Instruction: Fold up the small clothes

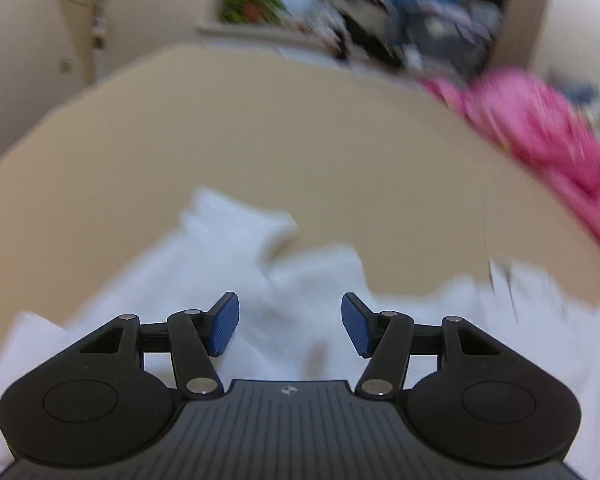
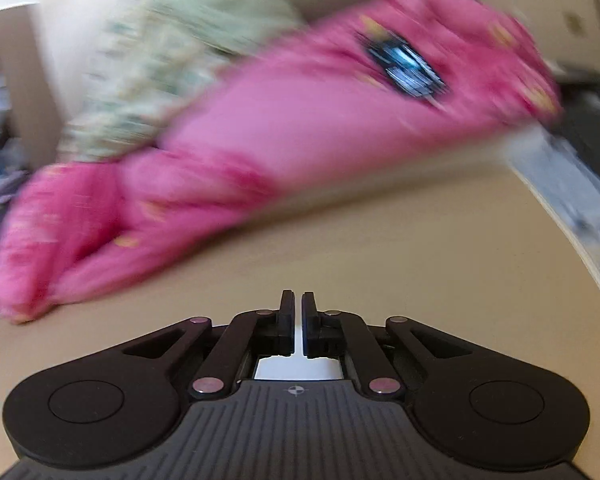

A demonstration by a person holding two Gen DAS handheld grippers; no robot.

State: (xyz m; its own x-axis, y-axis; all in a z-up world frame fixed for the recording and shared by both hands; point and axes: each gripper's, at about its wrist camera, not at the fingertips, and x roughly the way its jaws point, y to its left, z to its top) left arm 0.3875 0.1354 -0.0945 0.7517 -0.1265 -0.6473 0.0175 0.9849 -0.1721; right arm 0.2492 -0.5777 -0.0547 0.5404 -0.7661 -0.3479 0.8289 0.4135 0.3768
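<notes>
A white garment (image 1: 284,292) lies spread and rumpled on the tan table (image 1: 260,140) in the left wrist view. My left gripper (image 1: 290,322) is open just above it, blue pads apart, holding nothing. In the right wrist view my right gripper (image 2: 297,312) is shut, and a thin strip of white cloth (image 2: 298,360) shows between and behind its fingers, so it grips the white garment. A pink garment (image 2: 260,132) lies ahead of it on the table (image 2: 420,248). The frames are motion blurred.
The pink garment (image 1: 540,132) sits at the table's far right in the left wrist view. A pale green patterned cloth (image 2: 160,68) lies behind it. A dark label (image 2: 408,68) is on the pink garment. Cluttered shelves (image 1: 400,20) stand beyond the table.
</notes>
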